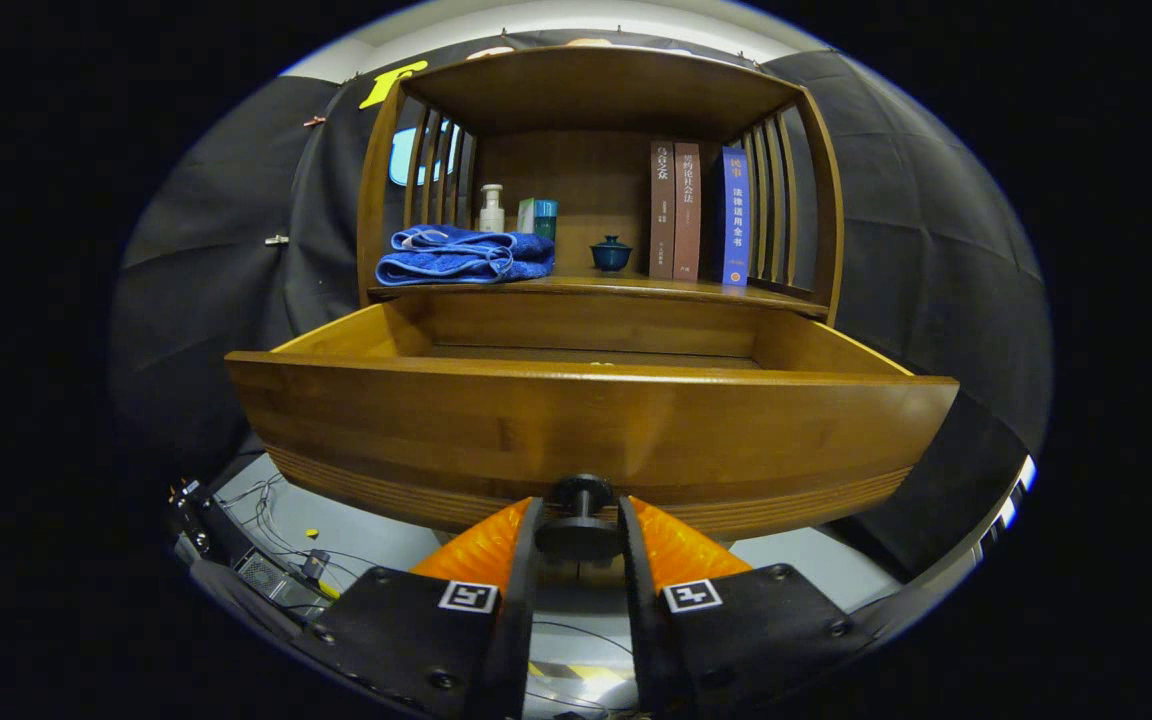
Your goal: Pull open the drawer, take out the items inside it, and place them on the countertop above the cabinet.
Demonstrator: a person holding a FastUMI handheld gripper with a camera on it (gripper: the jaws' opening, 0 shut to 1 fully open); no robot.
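The wooden drawer of the cabinet stands pulled out toward me. Its tall front panel hides most of the inside, and I see no items over the rim. A round black knob sits low on the drawer front, and my gripper is shut on it, one finger pressing each side. Above the drawer runs the countertop, a shelf under a wooden roof. On it lie a folded blue towel, a white pump bottle, a teal box, a small dark blue lidded cup and three upright books.
Slatted wooden sides close the shelf at left and right. The countertop is bare between the towel and the cup, along its front edge. Below the drawer at the left, cables and a small electronic box lie on the grey floor.
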